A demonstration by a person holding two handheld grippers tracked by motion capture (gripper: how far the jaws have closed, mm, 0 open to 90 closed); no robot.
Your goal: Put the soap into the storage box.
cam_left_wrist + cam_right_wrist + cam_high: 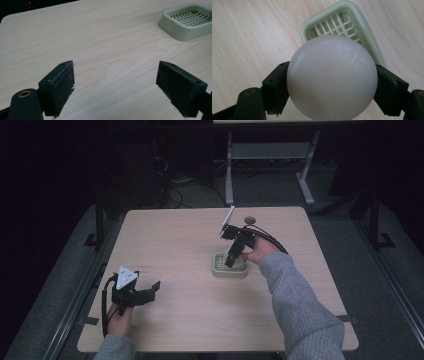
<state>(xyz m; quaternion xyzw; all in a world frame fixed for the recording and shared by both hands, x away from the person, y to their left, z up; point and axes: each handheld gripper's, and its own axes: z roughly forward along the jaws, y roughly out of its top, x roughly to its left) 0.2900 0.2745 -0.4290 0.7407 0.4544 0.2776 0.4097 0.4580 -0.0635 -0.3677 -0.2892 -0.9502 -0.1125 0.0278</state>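
While the right gripper (332, 82) clamps a white ball (332, 77) by its sides and hangs it just above the pale green slotted tray (359, 30) — likely lining up a drop-in — the left gripper (115, 87) idles near the surface (100, 37), jaws spread wide, holding nothing, well apart from the tray.

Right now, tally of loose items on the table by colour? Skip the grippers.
White: 1, the ball, clamped in the right gripper above the tray.
Pale green: 1, the slotted tray.
Dark: 1, a small round thing near the far edge.
Total: 3
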